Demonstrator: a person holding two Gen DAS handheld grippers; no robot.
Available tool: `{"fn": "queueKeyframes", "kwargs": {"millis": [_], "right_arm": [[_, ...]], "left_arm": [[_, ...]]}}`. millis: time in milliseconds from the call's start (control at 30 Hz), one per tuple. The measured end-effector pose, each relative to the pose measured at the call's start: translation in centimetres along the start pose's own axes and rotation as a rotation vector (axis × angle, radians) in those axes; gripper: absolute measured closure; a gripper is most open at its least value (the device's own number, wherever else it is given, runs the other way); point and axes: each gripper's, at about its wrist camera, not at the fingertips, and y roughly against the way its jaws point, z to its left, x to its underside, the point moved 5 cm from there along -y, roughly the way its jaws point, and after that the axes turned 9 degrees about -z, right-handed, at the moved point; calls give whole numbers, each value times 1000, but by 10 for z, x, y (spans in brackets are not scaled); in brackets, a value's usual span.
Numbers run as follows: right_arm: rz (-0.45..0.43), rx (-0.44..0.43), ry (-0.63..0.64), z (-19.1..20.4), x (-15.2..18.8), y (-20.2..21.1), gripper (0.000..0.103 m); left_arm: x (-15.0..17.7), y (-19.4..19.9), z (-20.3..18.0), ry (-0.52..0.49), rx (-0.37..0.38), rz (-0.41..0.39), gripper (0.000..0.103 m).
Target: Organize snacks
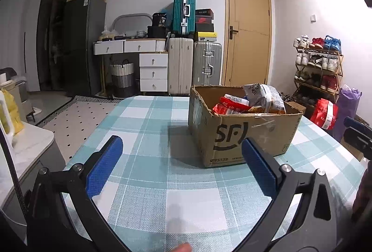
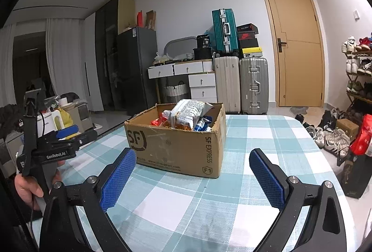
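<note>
Holding snacks: one cardboard box (image 2: 183, 147)

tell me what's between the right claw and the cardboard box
Nothing but bare checked tablecloth. In the right wrist view, the open right claw faces the cardboard box with no object lying between them.

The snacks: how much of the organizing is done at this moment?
Done: nothing visible. All snacks sit piled in the box; none lie on the table. In hand: nothing. The left gripper and right gripper are open and empty. Left: the whole sorting.
</note>
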Motion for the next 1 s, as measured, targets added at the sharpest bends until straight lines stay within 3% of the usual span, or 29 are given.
{"fn": "queueKeyframes", "kwargs": {"millis": [400,1000], "right_arm": [[24,9,107,19,7,-3,1],[26,6,92,16,7,-3,0]], "left_arm": [[-1,7,-7,-41,11,-20,1],[0,6,-2,-40,5,-22,1]]}}
